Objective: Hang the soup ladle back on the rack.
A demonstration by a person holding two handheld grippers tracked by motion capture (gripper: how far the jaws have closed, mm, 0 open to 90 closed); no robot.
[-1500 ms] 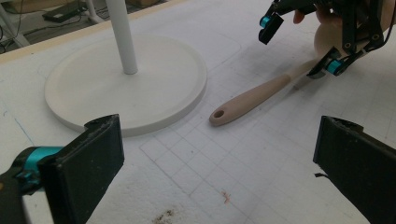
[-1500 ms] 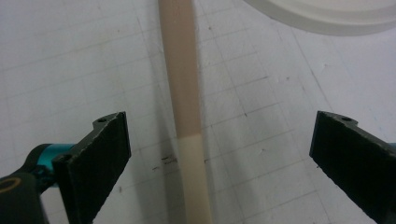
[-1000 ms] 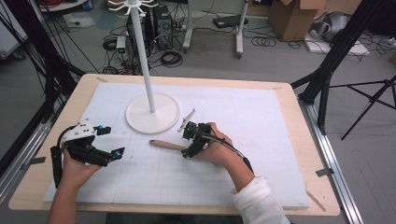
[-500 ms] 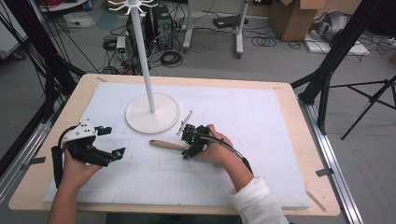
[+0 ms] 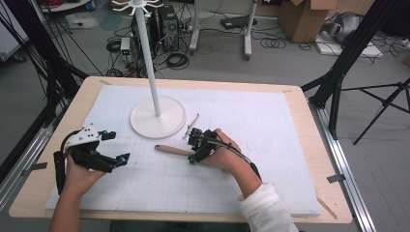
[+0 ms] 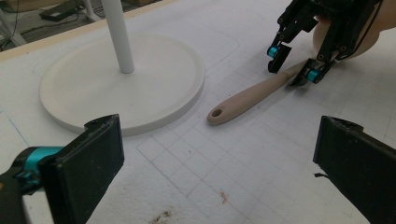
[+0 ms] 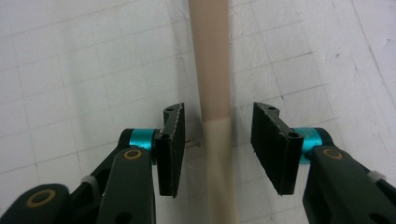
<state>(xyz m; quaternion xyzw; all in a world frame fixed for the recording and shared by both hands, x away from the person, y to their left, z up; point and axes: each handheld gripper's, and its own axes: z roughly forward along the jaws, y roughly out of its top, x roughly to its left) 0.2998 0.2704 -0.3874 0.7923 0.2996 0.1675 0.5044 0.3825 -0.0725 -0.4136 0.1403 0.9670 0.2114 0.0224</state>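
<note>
Right gripper (image 7: 217, 144) jaws had just been narrowing around the wooden handle (image 7: 211, 70) mid-table, pads not touching; left gripper (image 6: 219, 172) spread; squeeze squarely.

Stand base (image 5: 158, 117) behind utensil handle (image 5: 172, 150); handle between right tool (image 7: 217, 140) jaws, on mat (image 5: 290, 145).

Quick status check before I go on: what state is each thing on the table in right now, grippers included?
Wooden handle: lying flat on the white mat, between the right jaws, not yet clamped.
Right gripper: open, jaws have just been closing around the handle, gaps on both sides.
Left gripper: open, empty, low over the mat.
White stand: upright, untouched.
</note>
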